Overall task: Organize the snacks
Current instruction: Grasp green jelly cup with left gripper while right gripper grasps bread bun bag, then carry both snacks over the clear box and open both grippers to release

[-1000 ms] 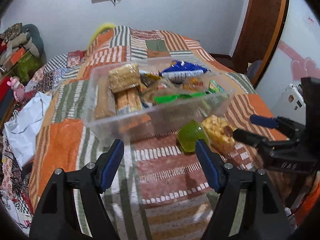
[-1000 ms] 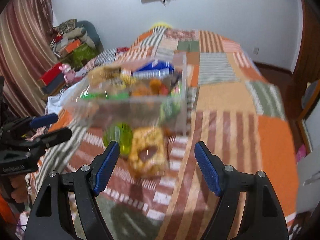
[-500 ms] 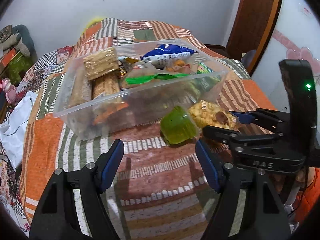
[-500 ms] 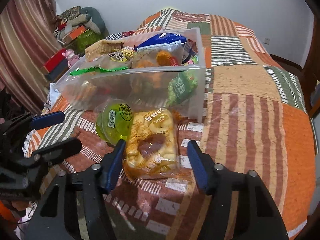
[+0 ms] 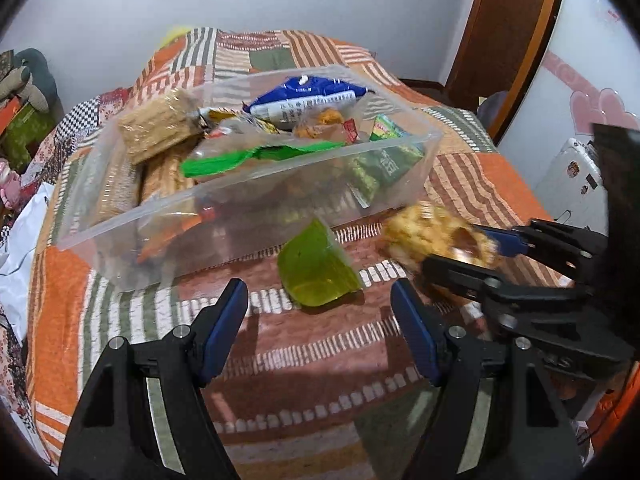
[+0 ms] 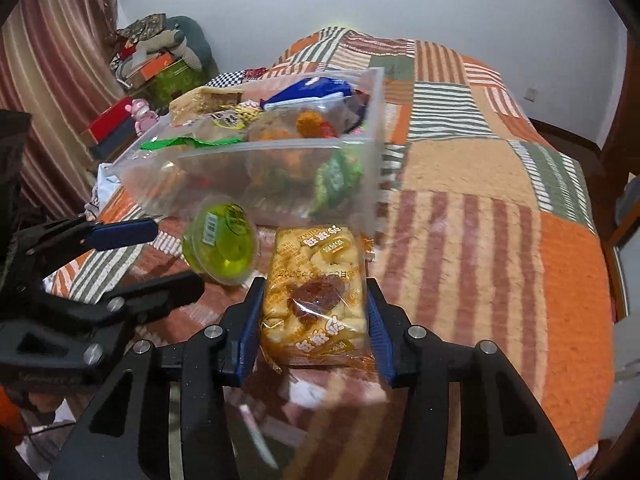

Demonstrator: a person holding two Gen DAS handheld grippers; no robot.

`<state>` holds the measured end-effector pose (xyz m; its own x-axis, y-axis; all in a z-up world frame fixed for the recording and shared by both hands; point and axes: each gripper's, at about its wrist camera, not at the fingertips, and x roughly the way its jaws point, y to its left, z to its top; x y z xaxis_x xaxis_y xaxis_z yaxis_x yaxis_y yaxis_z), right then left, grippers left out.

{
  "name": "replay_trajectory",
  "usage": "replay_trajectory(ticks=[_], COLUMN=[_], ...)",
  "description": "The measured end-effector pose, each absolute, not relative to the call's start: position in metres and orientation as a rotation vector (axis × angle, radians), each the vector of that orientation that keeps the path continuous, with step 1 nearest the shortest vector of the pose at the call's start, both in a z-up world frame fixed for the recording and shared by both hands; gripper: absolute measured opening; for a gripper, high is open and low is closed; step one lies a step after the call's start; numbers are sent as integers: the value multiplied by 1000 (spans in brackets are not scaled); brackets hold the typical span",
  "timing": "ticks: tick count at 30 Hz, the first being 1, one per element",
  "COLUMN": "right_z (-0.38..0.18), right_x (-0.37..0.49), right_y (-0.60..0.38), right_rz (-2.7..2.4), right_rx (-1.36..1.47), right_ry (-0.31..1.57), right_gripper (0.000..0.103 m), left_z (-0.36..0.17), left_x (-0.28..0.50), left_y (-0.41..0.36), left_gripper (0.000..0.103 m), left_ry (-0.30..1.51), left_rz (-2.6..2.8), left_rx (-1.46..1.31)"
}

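Observation:
A yellow puffed-snack bag (image 6: 316,276) lies on the quilt in front of the clear plastic bin (image 6: 256,146). My right gripper (image 6: 314,286) is closing on it, and both blue pads touch the bag's sides. In the left wrist view the same bag (image 5: 424,232) looks blurred between the right gripper's (image 5: 456,246) fingers. A green jelly cup (image 5: 316,268) lies tipped on its side just beyond my left gripper (image 5: 317,286), which is open and holds nothing. The bin (image 5: 280,178) is full of several snack packets.
The patchwork quilt (image 6: 480,200) covers the bed, with bare room to the right of the bin. A white plastic bag (image 5: 16,240) and piled clutter (image 6: 160,56) sit off the left edge. A wooden door (image 5: 512,32) and a white appliance (image 5: 576,176) stand on the right.
The right gripper's jaws have narrowed from wide open until they meet the yellow snack bag's sides. The left gripper has come forward and lower toward the green jelly cup, still open.

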<state>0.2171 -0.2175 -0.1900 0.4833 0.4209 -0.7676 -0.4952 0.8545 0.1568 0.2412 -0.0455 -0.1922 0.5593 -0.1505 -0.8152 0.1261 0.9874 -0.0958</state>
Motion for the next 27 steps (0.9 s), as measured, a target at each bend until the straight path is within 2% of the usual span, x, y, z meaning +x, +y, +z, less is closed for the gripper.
replay_trajectory(ticks=[6, 12, 15, 18, 27], right_z=[-190, -191, -192, -195, -193], right_x=[215, 220, 222, 224, 221], right_y=[-226, -223, -219, -218, -223], right_rz=[558, 576, 584, 585, 567], right_rx=[-82, -65, -63, -59, -27], right_ry=[918, 930, 942, 954, 938], right_gripper=[44, 46, 47, 47, 43], left_z=[-208, -210, -215, -219, -215], left_x=[259, 263, 268, 271, 259], left_y=[-54, -64, -62, -55, -48], left_gripper=[73, 65, 51, 46, 44], left_ry=[998, 987, 1009, 1018, 1000], left_rz=[-148, -150, -140, -143, -153], left_rx=[-38, 5, -13, -54, -102])
